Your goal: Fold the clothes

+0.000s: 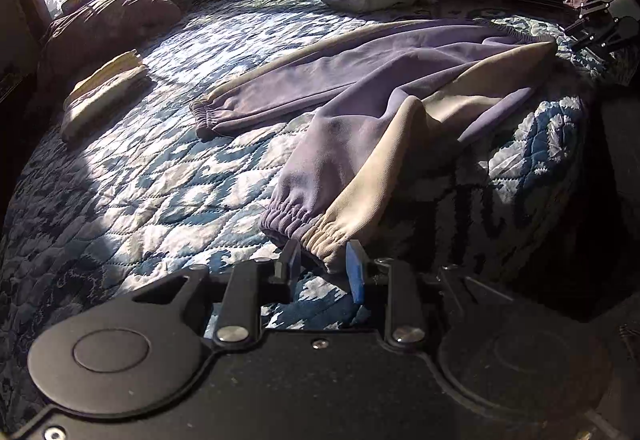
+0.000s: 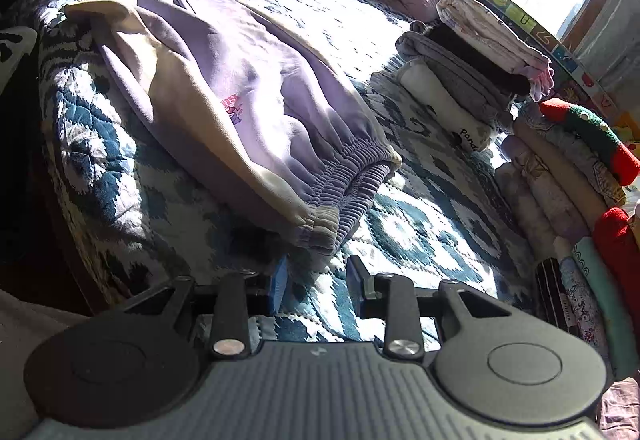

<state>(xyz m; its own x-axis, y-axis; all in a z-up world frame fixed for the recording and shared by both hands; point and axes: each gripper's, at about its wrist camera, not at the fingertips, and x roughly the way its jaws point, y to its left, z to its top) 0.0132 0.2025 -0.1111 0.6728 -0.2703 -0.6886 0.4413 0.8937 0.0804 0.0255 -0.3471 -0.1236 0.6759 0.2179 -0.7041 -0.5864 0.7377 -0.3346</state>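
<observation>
Step in hand: you are lining up both tongs on the ends of the lilac sweatpants (image 1: pixel 360 87) — a cuff on your left, the waistband on your right — seemingly to begin the fold.
How to do it well: you are wanting the whole gathered cuff (image 1: pixel 308 228) between the pads, not only its beige edge; push a little further in before closing, or the thick elastic is likely to slip out when you lift.
Left tongs (image 1: pixel 322 260): the jaws are standing apart, with the cuff's beige corner reaching in between the blue pads, not yet clamped.
Right tongs (image 2: pixel 318 280): the jaws are standing apart and holding nothing — the ribbed waistband (image 2: pixel 348 179) is lying just ahead of the tips, not touching them.
Where the sweatpants are lying: spread across the patterned quilt (image 1: pixel 140 179), legs splayed apart, the near leg rumpled.
Nearby: folded stacks (image 2: pixel 472 79) are sitting well apart from the waistband, so you are working with room.
</observation>
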